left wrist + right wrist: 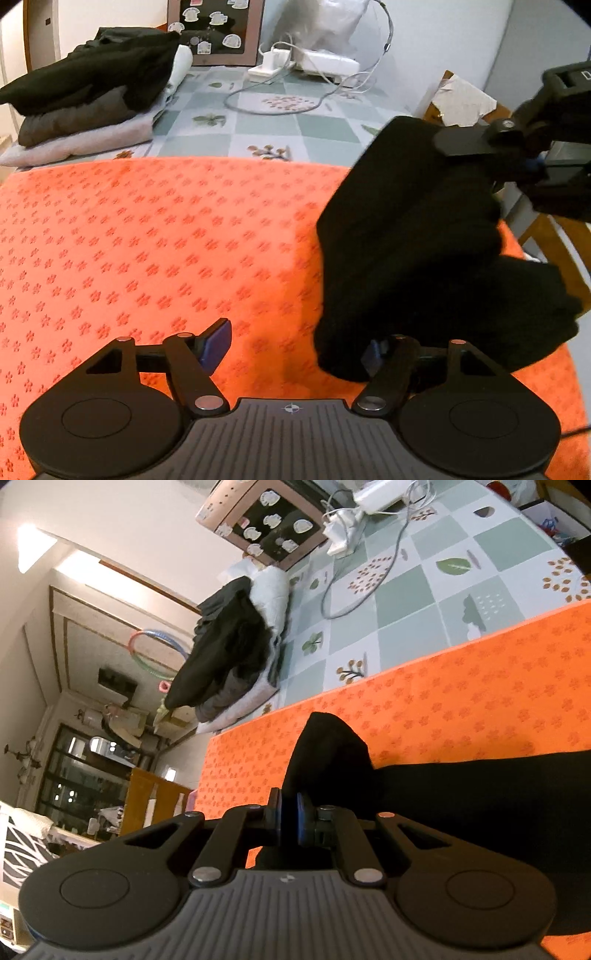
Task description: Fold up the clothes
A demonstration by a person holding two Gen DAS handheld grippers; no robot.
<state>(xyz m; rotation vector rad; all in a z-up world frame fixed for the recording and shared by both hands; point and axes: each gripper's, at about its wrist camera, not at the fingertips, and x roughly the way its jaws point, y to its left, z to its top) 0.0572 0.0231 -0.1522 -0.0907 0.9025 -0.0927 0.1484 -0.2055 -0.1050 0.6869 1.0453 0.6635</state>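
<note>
Black garment: pinched by our right gripper, fingers closed on an edge to lift it above the orange mat on the worktop; our left gripper, fingers wide apart and empty, sits beside its lower corner, apparently ready to catch it.

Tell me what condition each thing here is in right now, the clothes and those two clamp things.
Black fabric garment: bunched, lifted at one corner, lower part resting on the orange mat.
Right tool: shut on the black fabric garment.
Left tool: open, holding nothing, beside the garment's lower edge.
Orange flower-patterned mat: spread flat.
Stack of dark and pale clothes: folded, piled on the checked tablecloth.
White power strip: plugs and cables attached.
</note>
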